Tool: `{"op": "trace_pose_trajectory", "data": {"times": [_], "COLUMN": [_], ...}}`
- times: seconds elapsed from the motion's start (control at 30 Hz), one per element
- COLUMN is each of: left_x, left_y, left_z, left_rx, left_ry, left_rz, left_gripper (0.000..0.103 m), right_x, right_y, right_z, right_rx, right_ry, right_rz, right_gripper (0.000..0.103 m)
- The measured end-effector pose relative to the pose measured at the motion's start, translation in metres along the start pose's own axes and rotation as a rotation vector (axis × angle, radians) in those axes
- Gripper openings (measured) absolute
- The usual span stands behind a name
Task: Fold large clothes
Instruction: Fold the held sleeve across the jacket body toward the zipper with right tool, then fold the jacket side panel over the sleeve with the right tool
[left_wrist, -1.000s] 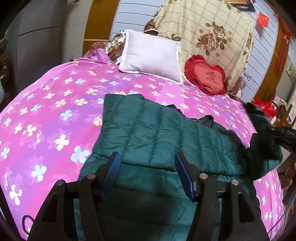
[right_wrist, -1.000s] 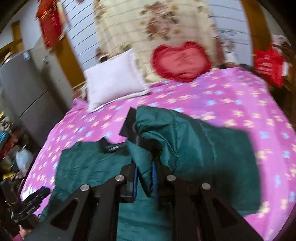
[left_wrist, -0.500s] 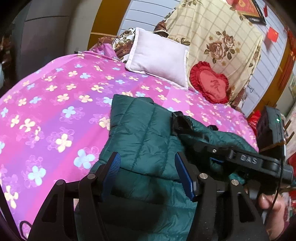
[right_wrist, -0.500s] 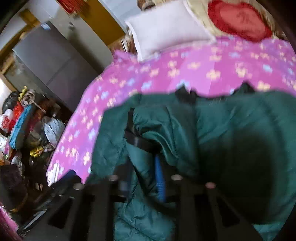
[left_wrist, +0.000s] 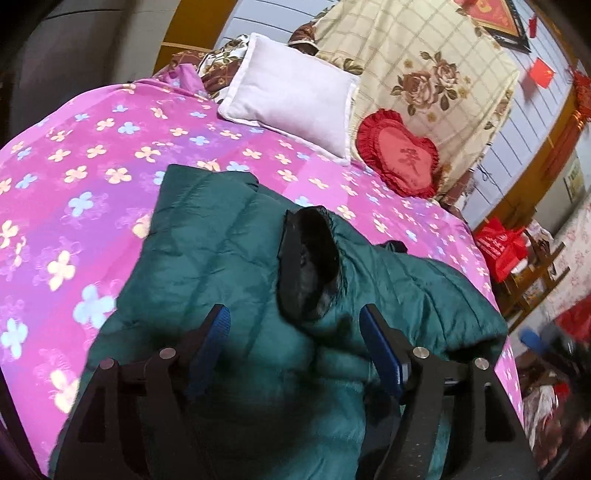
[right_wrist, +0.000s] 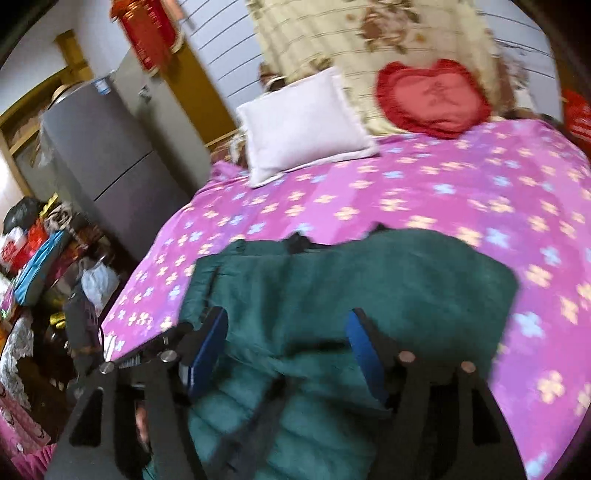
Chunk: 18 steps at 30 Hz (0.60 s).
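A dark green quilted puffer jacket (left_wrist: 207, 258) lies on the pink flowered bed (left_wrist: 85, 162). A sleeve with a black-lined cuff (left_wrist: 308, 266) lies folded across its middle. My left gripper (left_wrist: 295, 347) is open just above the jacket, with the sleeve between its blue pads and nothing gripped. In the right wrist view the jacket (right_wrist: 369, 280) lies folded below my right gripper (right_wrist: 286, 343), which is open and empty over it.
A white pillow (left_wrist: 291, 96) and a red heart cushion (left_wrist: 400, 155) rest at the head of the bed. A grey fridge (right_wrist: 107, 162) and piled clutter (right_wrist: 33, 251) stand left of the bed. Red bags and furniture (left_wrist: 502, 247) stand to its right.
My right gripper carried the sleeve across the jacket, let go of it and opened. The sleeve now lies across the jacket's middle. My left gripper stayed open.
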<state>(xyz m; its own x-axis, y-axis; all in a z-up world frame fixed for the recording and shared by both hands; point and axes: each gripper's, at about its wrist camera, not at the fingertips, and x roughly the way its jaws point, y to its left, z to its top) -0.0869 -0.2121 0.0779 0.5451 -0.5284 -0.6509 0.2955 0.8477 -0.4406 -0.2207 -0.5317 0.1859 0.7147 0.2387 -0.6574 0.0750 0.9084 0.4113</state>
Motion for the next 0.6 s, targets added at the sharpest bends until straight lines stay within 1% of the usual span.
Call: {"op": "trace_pose_trajectory", "data": {"times": [0.07,0.1,0.13,0.17,0.2,0.23,0.27,0.3,0.4,0.43,0.5,0.6], "left_x": [0.013,0.019,0.027,0.034,0.038,0.035,0.027,0.018,-0.005,-0.011,-0.014,-0.011], "left_y": [-0.003,-0.005,-0.008,-0.012,-0.016,-0.017,-0.017,-0.017,-0.009,-0.003,0.014,0.04], "left_z": [0.005,0.006,0.008,0.011,0.014,0.017,0.02,0.024,0.035,0.038,0.042,0.04], "left_rx": [-0.021,-0.017,0.002,0.028,0.059,0.064,0.07,0.085,0.124,0.13,0.129,0.094], "left_ry": [-0.015,-0.011,0.01,0.041,0.062,0.047,0.013,-0.009,-0.069,-0.08,-0.076,-0.069], "left_rz": [0.026,0.028,0.032,0.05,0.093,0.101,0.09,0.095,0.155,0.19,0.238,0.279], "left_gripper": [0.053,0.04,0.029,0.007,0.002,0.0,0.0,0.0,0.0,0.0,0.0,0.0], "right_x": [-0.019,-0.028,-0.038,-0.047,-0.054,-0.059,-0.061,-0.061,-0.041,-0.03,-0.002,0.046], "right_y": [-0.02,-0.029,-0.039,-0.049,-0.058,-0.066,-0.074,-0.08,-0.084,-0.08,-0.068,-0.047], "right_z": [-0.004,-0.006,-0.007,-0.007,-0.008,-0.008,-0.008,-0.009,-0.011,-0.012,-0.012,-0.011], "right_rx": [0.008,0.006,0.007,0.016,0.031,0.048,0.072,0.09,0.103,0.088,0.052,0.0], "right_ry": [-0.004,-0.011,-0.026,-0.048,-0.068,-0.081,-0.088,-0.087,-0.061,-0.048,-0.017,0.028], "right_rz": [-0.044,-0.076,-0.109,-0.141,-0.167,-0.188,-0.206,-0.214,-0.197,-0.193,-0.187,-0.174], "right_gripper": [0.071,0.071,0.071,0.071,0.071,0.071,0.071,0.071,0.071,0.071,0.071,0.071]}}
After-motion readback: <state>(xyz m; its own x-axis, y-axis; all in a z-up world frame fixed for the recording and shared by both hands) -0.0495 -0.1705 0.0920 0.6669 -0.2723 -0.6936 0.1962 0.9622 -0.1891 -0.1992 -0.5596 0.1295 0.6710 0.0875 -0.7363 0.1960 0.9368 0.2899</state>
